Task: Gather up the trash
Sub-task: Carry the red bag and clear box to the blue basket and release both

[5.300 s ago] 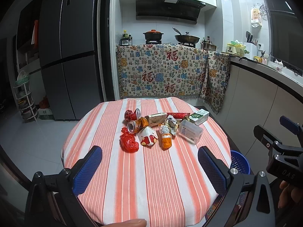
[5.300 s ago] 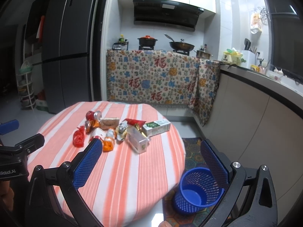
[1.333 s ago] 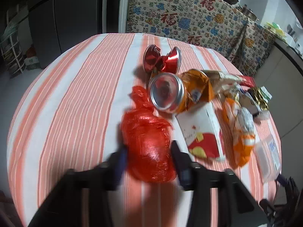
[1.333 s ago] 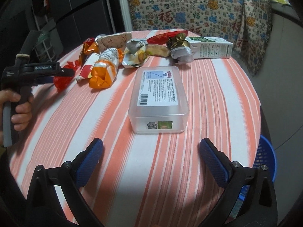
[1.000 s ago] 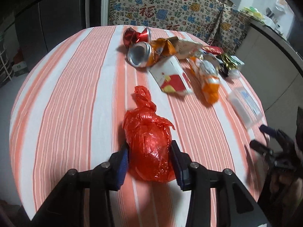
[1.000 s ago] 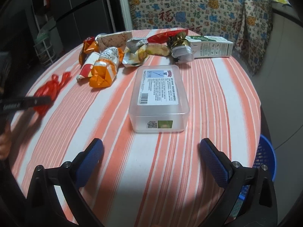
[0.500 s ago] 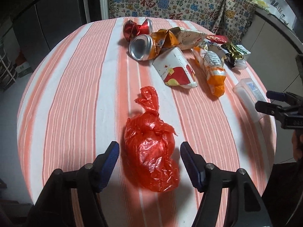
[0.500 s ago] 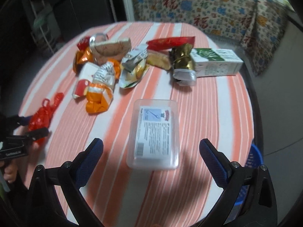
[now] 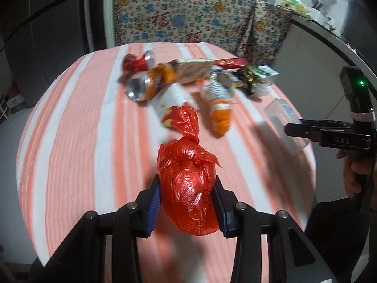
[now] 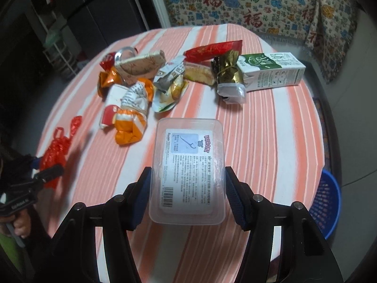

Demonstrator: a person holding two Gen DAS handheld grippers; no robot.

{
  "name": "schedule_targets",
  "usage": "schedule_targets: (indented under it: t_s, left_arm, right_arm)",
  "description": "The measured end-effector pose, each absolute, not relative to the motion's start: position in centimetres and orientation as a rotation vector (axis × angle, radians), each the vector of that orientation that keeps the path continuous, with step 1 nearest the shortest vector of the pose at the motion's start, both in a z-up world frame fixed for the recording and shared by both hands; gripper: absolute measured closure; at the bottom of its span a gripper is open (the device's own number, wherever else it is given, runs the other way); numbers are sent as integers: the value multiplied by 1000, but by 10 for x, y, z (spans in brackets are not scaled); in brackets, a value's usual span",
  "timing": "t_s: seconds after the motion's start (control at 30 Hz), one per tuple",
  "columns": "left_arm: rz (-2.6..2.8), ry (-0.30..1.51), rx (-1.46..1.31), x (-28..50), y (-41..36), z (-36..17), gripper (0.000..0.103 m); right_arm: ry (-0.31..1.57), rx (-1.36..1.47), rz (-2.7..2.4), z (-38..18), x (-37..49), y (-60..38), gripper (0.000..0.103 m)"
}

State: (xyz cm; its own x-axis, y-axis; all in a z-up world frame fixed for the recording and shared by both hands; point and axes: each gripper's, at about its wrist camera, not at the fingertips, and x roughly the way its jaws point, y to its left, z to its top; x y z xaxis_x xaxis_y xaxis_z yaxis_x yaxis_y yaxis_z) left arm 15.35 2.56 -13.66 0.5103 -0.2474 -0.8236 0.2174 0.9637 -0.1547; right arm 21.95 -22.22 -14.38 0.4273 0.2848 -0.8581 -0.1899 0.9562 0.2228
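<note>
**Both grippers clamped on trash**

While the rest of the litter lies in a heap at the far side of the striped round table (image 10: 271,127), the left gripper (image 9: 187,204), its jaws having just been closing, pinches a knotted red plastic bag (image 9: 188,188) between its blue pads near the table's near edge. The right gripper (image 10: 187,197), jaws likewise just closing, grips a clear plastic box (image 10: 187,172) by its long sides. Far beyond it lie a green milk carton (image 10: 271,70), a crushed orange can (image 9: 150,82) and crumpled wrappers. A blue basket (image 10: 326,202) stands on the floor right of the table.
</note>
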Motion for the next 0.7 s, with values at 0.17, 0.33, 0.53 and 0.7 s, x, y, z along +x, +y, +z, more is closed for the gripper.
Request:
schedule_targets:
  t_s: [0.17, 0.33, 0.53, 0.7]
  left_arm:
    - [-356, 992, -15, 159, -22, -131, 62]
    - [-452, 990, -3, 170, -84, -126, 62]
    - [-571, 1001, 7, 186, -171, -124, 62]
    - [-649, 1022, 42, 199, -249, -132, 62]
  right_arm:
    - [1043, 168, 292, -131, 211, -249, 42]
    - [1000, 200, 194, -116, 204, -304, 42]
    - [990, 239, 4, -121, 196, -395, 42]
    - [1007, 275, -104, -136, 187, -457, 42]
